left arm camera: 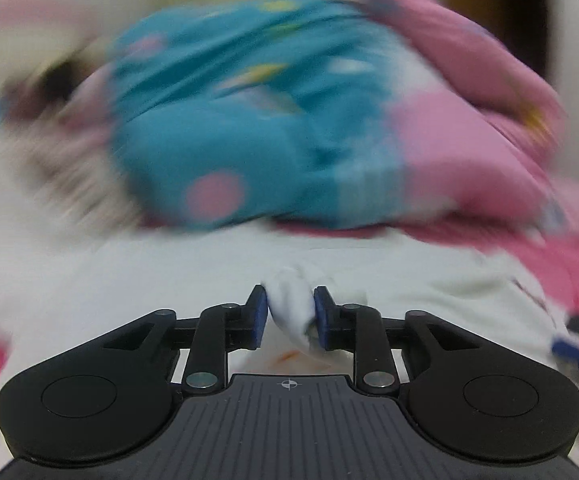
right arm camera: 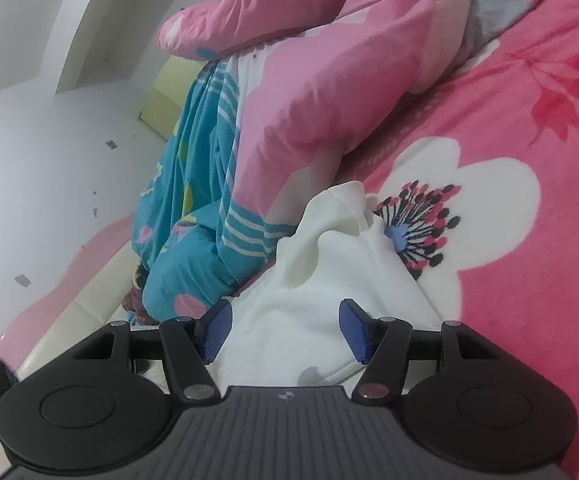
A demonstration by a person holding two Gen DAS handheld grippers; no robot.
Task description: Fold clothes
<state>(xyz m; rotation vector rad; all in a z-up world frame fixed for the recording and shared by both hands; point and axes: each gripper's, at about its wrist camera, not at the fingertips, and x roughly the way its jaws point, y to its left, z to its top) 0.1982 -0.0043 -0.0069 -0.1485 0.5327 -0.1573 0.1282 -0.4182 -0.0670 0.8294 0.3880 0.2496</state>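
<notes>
A white garment lies spread over the pink bed in the left wrist view, which is blurred by motion. My left gripper is shut on a bunched fold of the white garment between its blue pads. In the right wrist view the same white garment lies rumpled on the floral bedspread. Over it my right gripper is open, its blue pads wide apart with cloth below them and nothing pinched.
A teal patterned quilt and a pink pillow are heaped just beyond the garment. The teal quilt and pink pillows lie against a white wall and a pink and cream headboard.
</notes>
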